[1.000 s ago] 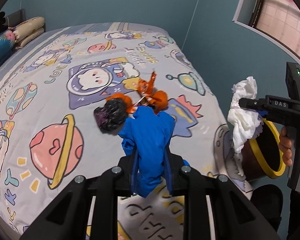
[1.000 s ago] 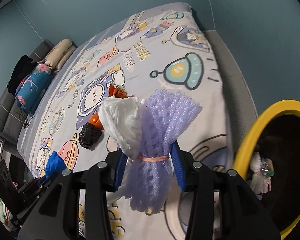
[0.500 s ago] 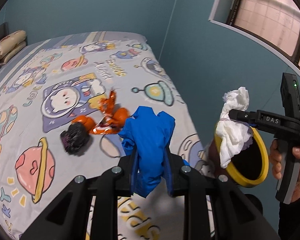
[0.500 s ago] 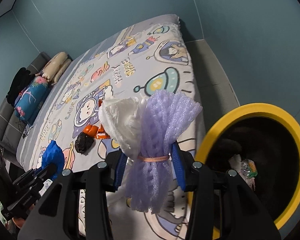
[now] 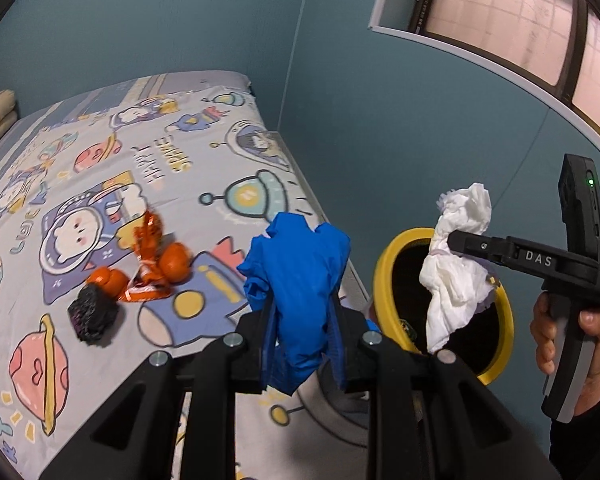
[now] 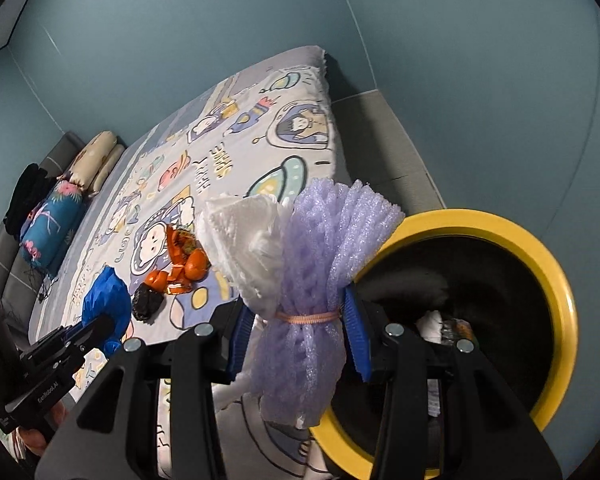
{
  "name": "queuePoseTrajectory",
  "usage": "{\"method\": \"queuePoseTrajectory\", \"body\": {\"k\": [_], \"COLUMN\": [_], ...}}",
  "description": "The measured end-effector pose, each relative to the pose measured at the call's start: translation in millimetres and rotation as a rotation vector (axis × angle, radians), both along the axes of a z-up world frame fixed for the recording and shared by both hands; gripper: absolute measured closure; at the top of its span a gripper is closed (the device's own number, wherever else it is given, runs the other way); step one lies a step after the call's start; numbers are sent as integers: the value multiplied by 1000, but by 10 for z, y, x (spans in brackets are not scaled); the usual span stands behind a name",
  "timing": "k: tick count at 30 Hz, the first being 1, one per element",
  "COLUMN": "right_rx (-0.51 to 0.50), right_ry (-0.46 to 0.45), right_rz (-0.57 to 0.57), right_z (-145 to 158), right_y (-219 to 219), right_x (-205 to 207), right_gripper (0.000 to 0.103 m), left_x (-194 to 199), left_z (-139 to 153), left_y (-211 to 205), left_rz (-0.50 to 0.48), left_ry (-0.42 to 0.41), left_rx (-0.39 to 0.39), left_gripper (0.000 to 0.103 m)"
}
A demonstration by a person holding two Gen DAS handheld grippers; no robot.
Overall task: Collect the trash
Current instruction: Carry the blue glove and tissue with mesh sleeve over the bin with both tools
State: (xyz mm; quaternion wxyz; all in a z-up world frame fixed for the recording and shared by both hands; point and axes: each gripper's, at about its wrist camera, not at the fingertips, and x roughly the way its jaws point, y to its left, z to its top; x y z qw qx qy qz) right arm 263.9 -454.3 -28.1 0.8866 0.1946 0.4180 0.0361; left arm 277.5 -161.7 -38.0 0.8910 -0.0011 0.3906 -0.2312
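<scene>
Trash in right gripper: a bundle of purple foam netting [image 6: 320, 280] tied with a thin peach band, with a crumpled white tissue [image 6: 244, 240] pressed against it, is clamped between the blue-padded fingers of the right gripper [image 6: 300, 340]; the jaws are held partly apart by the bundle.
Trash in left gripper: a crumpled blue plastic bag [image 5: 300, 280] is pinched by the left gripper [image 5: 302, 344], whose jaws are narrowed fully onto it.
Bin: a black waste bin with a round yellow rim [image 6: 556, 280] is seen at the lower right of the right wrist view, just right of and below the purple bundle; white and mixed scraps are visible inside.
Deciding relation: in the left wrist view the tissue hangs directly in front of the bin mouth [image 5: 504, 312], so the right hand is judged nearer; the blue bag lies left of the rim, over the edge of the cartoon-printed bedsheet [image 5: 100, 160].
Bundle axis: roughly upright, flared end up.
Left on bed: an orange crinkled wrapper [image 5: 152, 264] and a black crumpled lump [image 5: 92, 312], touching, at centre left.
Change from earlier frame: the bin has grown larger and moved toward centre in both views; the bed items have shifted left; both grips are unchanged.
</scene>
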Motion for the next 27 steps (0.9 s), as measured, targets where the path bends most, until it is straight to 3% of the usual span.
{"method": "queuePoseTrajectory", "body": {"k": [27], "right_rx": [-62], "right_ry": [27], "right_rz": [-156], "right_z": [-176], "right_y": [-852], "right_x": [-424], "right_gripper": [63], "left_x": [76], "left_z": [-163], "left_y": [-1291], "left_rz": [-167], "left_ry": [28], "left_rx": [53], "left_gripper": [82]}}
